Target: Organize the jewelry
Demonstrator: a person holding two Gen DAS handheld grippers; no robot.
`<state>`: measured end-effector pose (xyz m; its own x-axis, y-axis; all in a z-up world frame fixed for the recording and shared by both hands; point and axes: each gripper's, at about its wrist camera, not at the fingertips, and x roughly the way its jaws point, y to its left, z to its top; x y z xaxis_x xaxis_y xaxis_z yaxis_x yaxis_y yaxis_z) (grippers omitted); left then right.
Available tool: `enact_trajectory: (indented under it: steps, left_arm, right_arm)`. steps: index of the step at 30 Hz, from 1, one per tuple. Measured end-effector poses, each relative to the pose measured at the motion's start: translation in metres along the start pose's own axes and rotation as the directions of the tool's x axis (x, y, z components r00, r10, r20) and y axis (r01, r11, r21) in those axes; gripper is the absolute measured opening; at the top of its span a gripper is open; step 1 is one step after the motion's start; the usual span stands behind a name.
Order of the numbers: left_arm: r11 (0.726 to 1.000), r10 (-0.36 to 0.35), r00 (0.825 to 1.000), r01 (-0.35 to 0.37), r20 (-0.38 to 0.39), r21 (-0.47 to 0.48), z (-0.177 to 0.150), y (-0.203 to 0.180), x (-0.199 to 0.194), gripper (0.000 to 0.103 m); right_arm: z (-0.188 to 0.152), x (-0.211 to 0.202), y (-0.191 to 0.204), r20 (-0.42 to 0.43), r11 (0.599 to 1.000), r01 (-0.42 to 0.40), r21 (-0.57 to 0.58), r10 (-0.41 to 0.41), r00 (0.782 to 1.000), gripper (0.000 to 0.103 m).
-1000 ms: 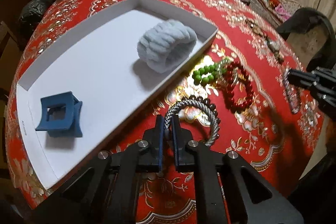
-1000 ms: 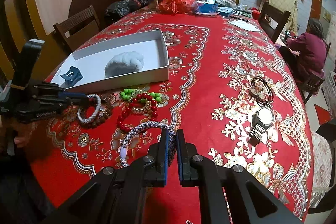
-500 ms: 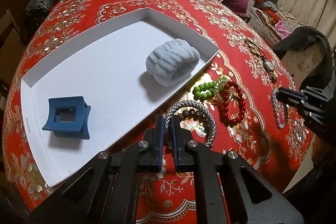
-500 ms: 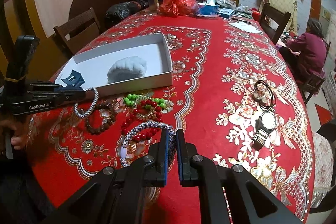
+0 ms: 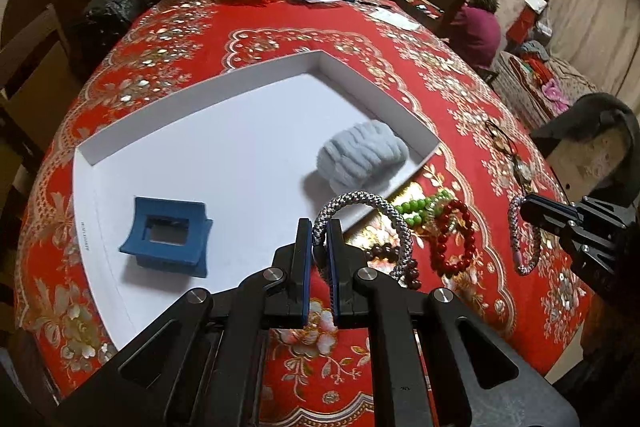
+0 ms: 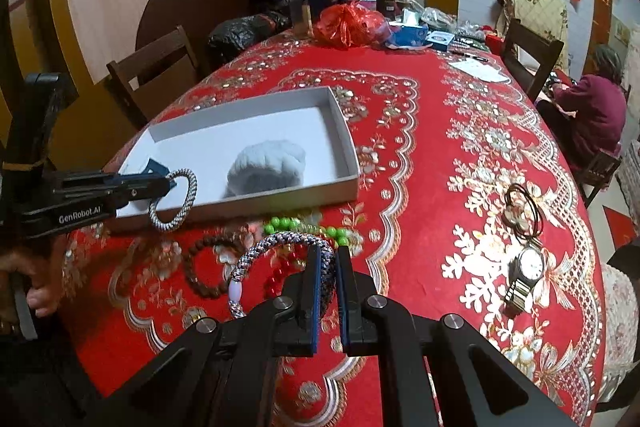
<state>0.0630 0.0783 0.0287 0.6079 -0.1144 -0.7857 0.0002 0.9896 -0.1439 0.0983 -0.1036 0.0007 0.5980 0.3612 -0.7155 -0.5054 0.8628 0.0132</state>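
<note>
Currently the left gripper (image 5: 319, 227) is clamped on a silver braided bracelet (image 5: 372, 211), gripped at one point on its band so the loop hangs free beside the jaws. It is held over the near rim of the white box (image 5: 248, 75), which suits a release straight into the tray. The box already contains a blue hair claw (image 5: 166, 237) and a pale fluffy scrunchie (image 5: 362, 155), so it appears to serve as the collection point.

The right gripper (image 6: 328, 265) is likewise closed on a purple-and-white braided bracelet (image 6: 276, 243), held above the red tablecloth (image 6: 420, 155), short of the box. Green beads (image 6: 304, 225), a red bead bracelet (image 5: 454, 235) and a brown bead bracelet (image 6: 204, 267) lie on the cloth just outside the box; their exact overlap is blurred. A wristwatch (image 6: 524, 275) lies well apart, to the right.
</note>
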Motion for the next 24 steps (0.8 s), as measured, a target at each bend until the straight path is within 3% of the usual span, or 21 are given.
enact_trajectory:
  steps: [21,24]
  left_arm:
    - [0.994,0.098,0.995,-0.096,0.023,-0.055,0.007,0.021,-0.006,0.006]
    - [0.994,0.082,0.997,-0.081,0.008,-0.078,0.013,0.027,-0.003,0.006]
  right_arm:
    - [0.033,0.024,0.026,0.025,1.000,-0.028,0.014,0.027,0.999,0.006]
    - [0.039,0.031,0.033,0.024,0.999,-0.045,0.006,0.045,0.999,0.006]
